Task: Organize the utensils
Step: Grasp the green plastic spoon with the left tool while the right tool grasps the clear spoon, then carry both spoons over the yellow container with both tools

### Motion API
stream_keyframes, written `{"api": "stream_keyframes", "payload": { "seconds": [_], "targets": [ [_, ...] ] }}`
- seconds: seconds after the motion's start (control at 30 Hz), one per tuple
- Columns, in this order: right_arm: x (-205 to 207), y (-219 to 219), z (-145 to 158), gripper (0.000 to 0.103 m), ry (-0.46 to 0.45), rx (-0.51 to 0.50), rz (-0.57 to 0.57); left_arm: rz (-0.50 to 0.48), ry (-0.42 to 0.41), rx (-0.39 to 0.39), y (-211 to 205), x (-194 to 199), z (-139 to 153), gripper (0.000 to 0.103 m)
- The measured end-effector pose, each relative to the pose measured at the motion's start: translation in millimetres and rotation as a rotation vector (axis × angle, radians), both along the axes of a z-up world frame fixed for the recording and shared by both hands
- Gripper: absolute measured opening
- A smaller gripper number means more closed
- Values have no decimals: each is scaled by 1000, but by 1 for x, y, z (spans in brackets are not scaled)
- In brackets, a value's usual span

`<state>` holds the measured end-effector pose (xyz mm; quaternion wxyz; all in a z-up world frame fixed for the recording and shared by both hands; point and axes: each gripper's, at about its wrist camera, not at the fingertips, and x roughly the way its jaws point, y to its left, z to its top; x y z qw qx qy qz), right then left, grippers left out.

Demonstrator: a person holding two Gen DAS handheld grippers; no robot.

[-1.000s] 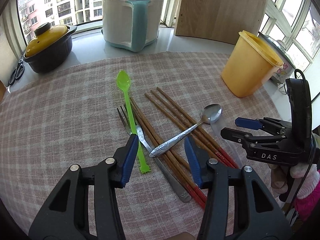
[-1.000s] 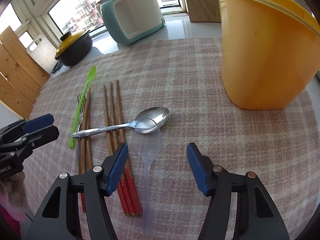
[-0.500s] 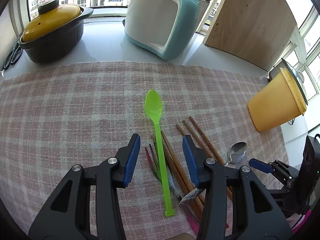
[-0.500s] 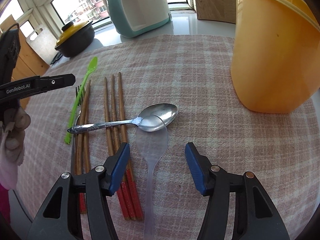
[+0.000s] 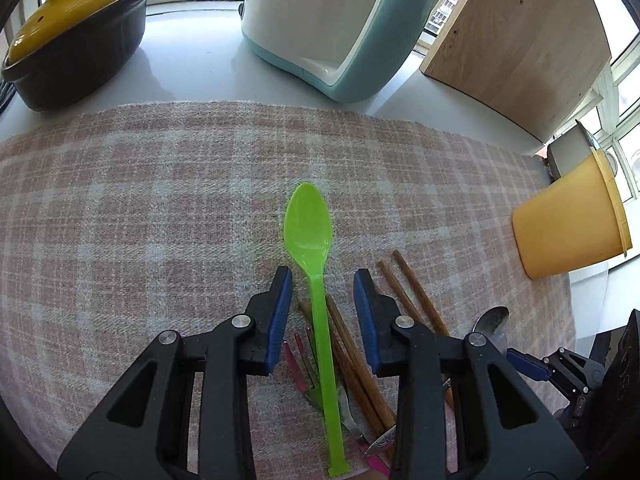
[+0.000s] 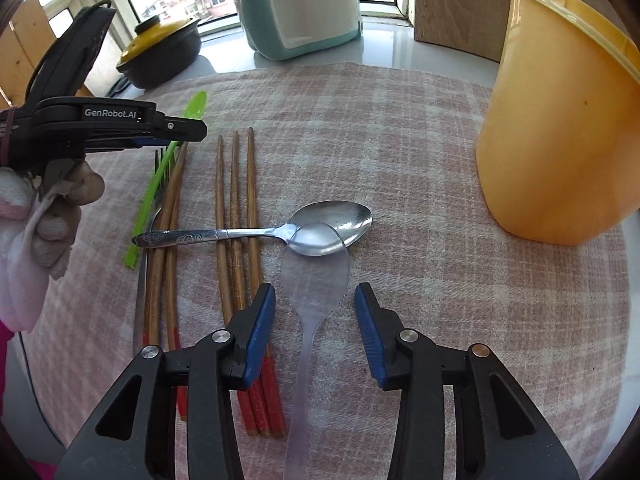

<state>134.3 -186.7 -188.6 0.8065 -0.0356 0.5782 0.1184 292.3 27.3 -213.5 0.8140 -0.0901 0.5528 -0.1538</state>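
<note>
Honestly, watch the tangle: your left gripper (image 5: 322,280) has just been closing around the green spoon (image 5: 308,224) but its pads aren't touching the handle yet. That handle lies over the fork (image 5: 308,364) and against the chopsticks (image 6: 236,184), so a sloppy pinch could drag them along. Your right gripper (image 6: 315,304) has also been closing, with the clear spoon (image 6: 312,280) between its blue pads, untouched. It's thin, see-through plastic tucked against the metal spoon (image 6: 332,222), and easy to misjudge. The yellow cup (image 6: 560,140) stands to the right.
</note>
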Motion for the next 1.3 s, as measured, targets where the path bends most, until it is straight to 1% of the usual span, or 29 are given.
{"api": "stream_keyframes", "payload": {
  "seconds": [0.03, 0.07, 0.13, 0.17, 0.2, 0.23, 0.33, 0.53, 0.73, 0.93, 1.17, 1.3],
  "targets": [
    [-1, 1, 0, 28, -7, -25, 9, 1, 0, 0, 0, 1, 0, 27],
    [-1, 2, 0, 26, -10, -33, 12, 5, 3, -7, 0, 3, -1, 22],
    [0, -2, 1, 24, -9, -13, 0, 17, 7, -19, 1, 6, -2, 20],
    [0, -4, 1, 20, -10, -5, -10, 20, 8, -23, 2, 7, -2, 17],
    [1, -6, 3, 13, -12, 7, -22, 22, 9, -24, 2, 8, -3, 14],
    [2, -8, 3, 11, -8, 21, -33, 21, 9, -24, 3, 8, -3, 13],
    [2, -12, 3, 10, -1, 47, -46, 12, 2, -26, 3, 9, -1, 7],
    [1, -12, 8, 4, -12, 87, -57, 4, -18, -34, 0, 9, 3, 4],
    [0, -16, 12, 2, -16, 126, -72, 7, -40, -44, -1, 7, 9, 4],
    [0, -21, 13, 1, -13, 157, -93, 9, -61, -55, 6, 2, 19, 4],
    [0, -22, 27, 1, -45, 164, -89, 9, -90, -70, 12, -5, 32, 4],
    [-1, -24, 40, 1, -81, 173, -94, 8, -111, -85, 13, -11, 44, 4]
  ]
}}
